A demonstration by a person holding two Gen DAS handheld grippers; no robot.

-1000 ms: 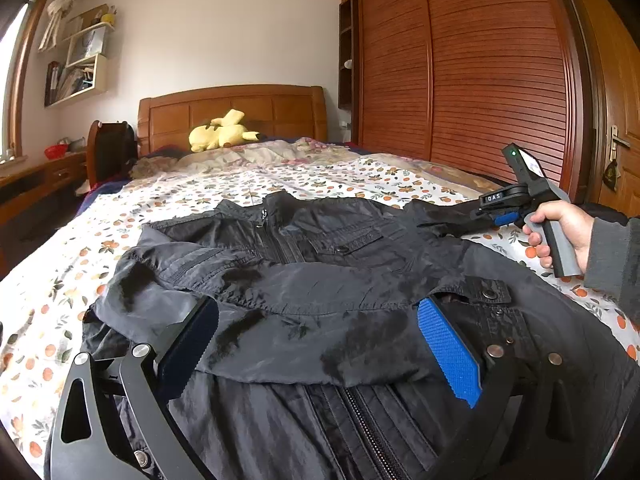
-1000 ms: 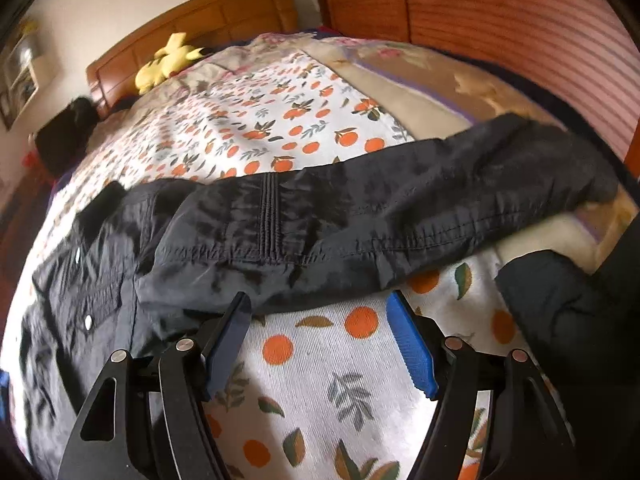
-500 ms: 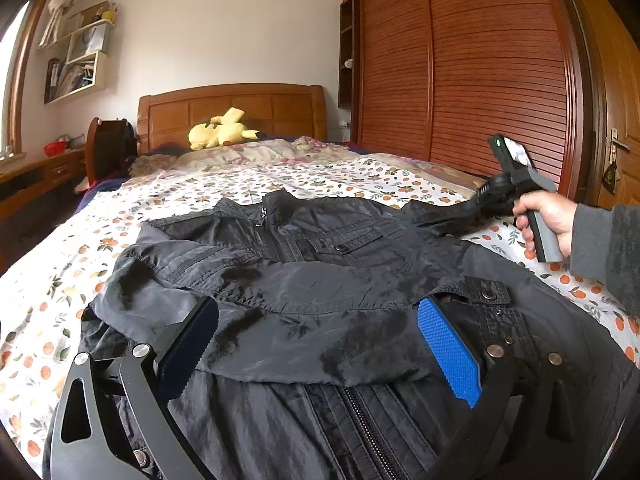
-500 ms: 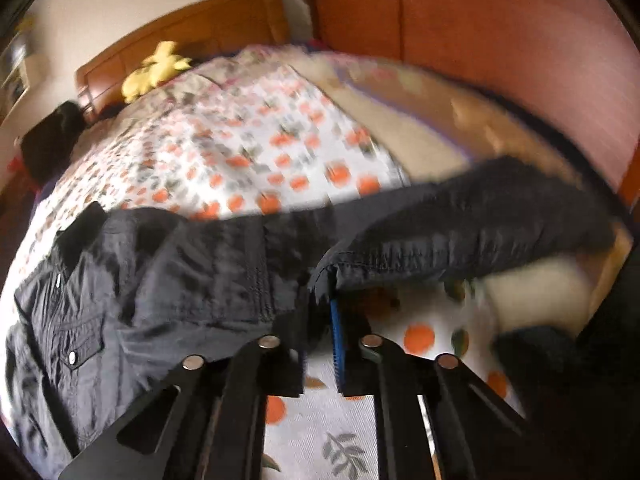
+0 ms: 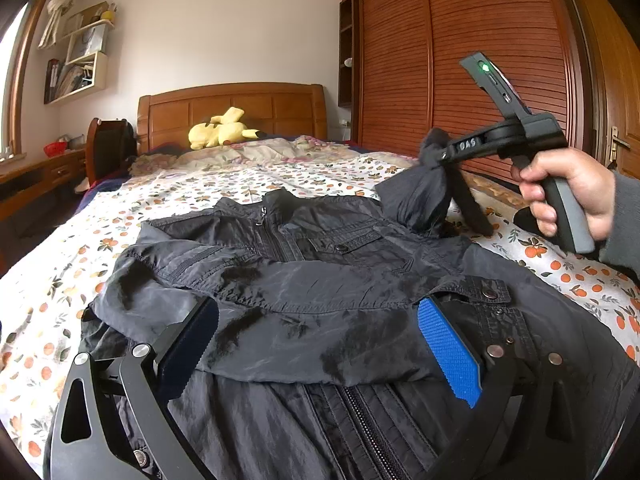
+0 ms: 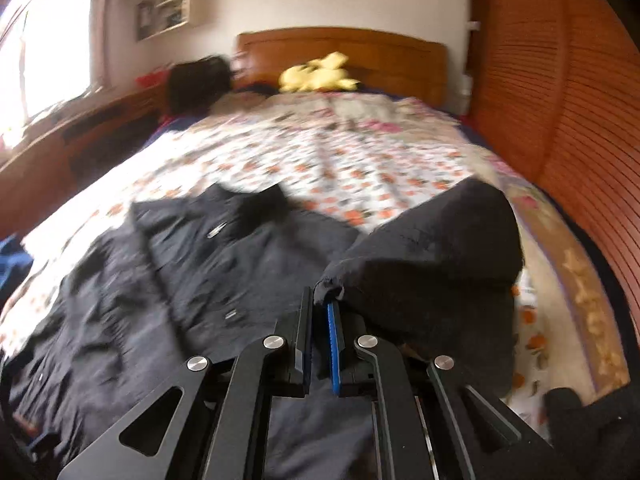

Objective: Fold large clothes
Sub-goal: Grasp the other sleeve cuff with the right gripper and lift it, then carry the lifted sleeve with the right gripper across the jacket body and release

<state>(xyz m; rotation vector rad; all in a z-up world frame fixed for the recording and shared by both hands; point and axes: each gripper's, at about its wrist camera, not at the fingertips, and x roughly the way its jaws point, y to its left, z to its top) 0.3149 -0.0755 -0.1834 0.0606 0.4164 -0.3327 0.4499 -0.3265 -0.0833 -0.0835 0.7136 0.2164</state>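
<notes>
Black grippers (image 5: pixel 320 344), blue jaw pads, grey sleeve (image 5: pixel 624 220).

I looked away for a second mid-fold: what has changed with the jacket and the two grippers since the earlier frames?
The right gripper closed on the edge of the jacket's sleeve and lifted it off the bedspread, swinging it in toward the jacket body. The left gripper stayed put, open over the already folded sleeve; the jacket body has not shifted.

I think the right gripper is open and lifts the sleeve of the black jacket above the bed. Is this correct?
Not quite. The right gripper is shut on the sleeve, not open; the right wrist view shows its pads pinching the fabric. The rest holds: the sleeve of the black jacket is lifted above the bed.
</notes>
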